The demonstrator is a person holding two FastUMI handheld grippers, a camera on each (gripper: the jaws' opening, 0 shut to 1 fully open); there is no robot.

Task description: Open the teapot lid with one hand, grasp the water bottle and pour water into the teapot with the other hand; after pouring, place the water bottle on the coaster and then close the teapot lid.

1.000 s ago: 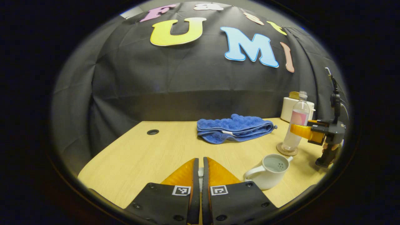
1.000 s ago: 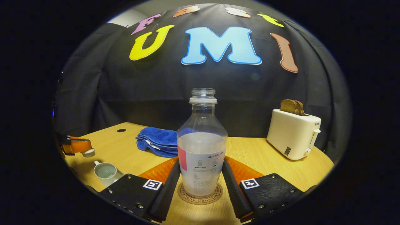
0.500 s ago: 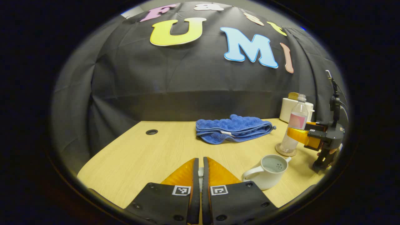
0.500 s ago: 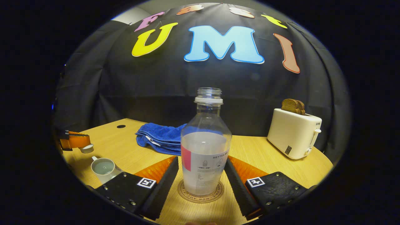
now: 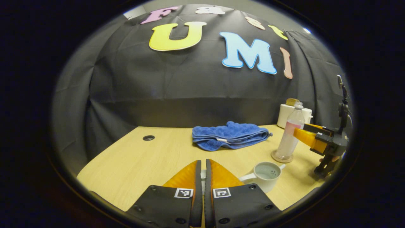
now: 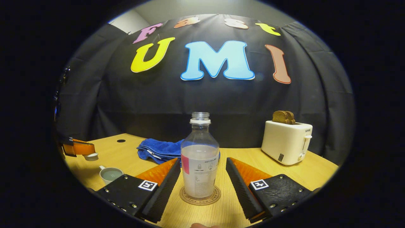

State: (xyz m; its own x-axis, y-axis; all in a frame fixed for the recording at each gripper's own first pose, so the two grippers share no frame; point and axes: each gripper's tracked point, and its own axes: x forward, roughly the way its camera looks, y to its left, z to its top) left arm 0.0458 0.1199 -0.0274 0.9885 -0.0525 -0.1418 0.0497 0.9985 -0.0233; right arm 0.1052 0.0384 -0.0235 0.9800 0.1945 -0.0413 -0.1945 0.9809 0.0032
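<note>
**Bottle let go on the coaster, lid not yet back**

The counter (image 6: 278, 171) carries everything as it did a second ago; the change is in my right gripper (image 6: 202, 169). A second ago its fingers lay against the water bottle (image 6: 200, 164); now they stand wide, clear gaps on both sides, and the gripper has drawn back toward me. In the left gripper view it (image 5: 302, 132) sits just beside the bottle (image 5: 288, 136), no longer around it.

The toaster (image 6: 286, 142) stands at the counter's far right corner, the blue towel (image 6: 158, 149) along the far edge.

The bottle stands upright on the coaster (image 6: 200, 197), uncapped, about half full.

The teapot (image 5: 265, 175) sits open near the front edge. My left gripper (image 5: 201, 177) is closed narrow on the lid (image 6: 91, 156), held above the counter beside the pot.
</note>
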